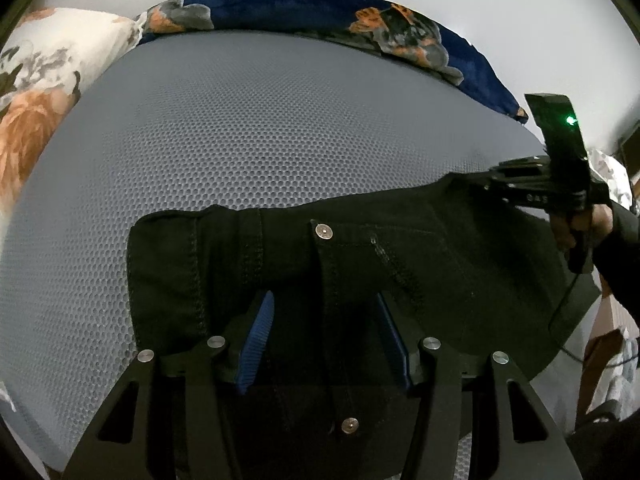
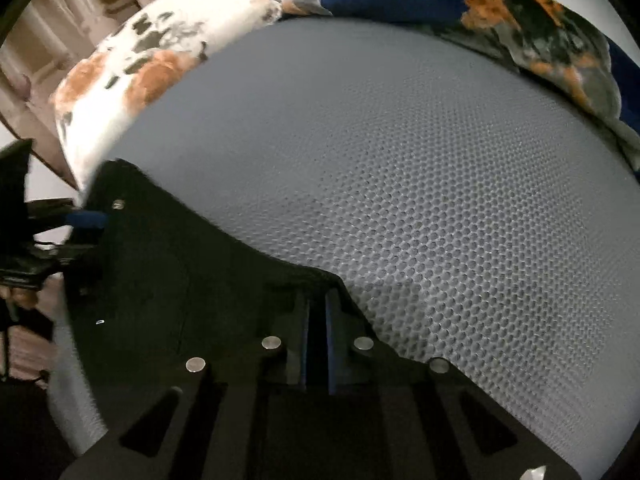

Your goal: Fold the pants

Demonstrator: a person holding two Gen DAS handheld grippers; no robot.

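Observation:
Black pants (image 1: 360, 252) lie flat on the grey honeycomb mattress (image 1: 240, 140), waistband with a metal button (image 1: 323, 232) toward the bed's middle. My left gripper (image 1: 324, 320) is open, its blue pads spread over the waistband by the fly. My right gripper (image 2: 318, 316) is shut on the pants' edge (image 2: 180, 280) at the waist's right end. It also shows in the left wrist view (image 1: 516, 188). The left gripper shows at the left edge of the right wrist view (image 2: 86, 218).
A white floral pillow (image 1: 48, 72) lies at the bed's far left. A navy floral blanket (image 1: 320, 12) is bunched along the far edge. The mattress (image 2: 400, 160) stretches beyond the pants. A cable and floor clutter (image 1: 600, 352) sit off the bed's right side.

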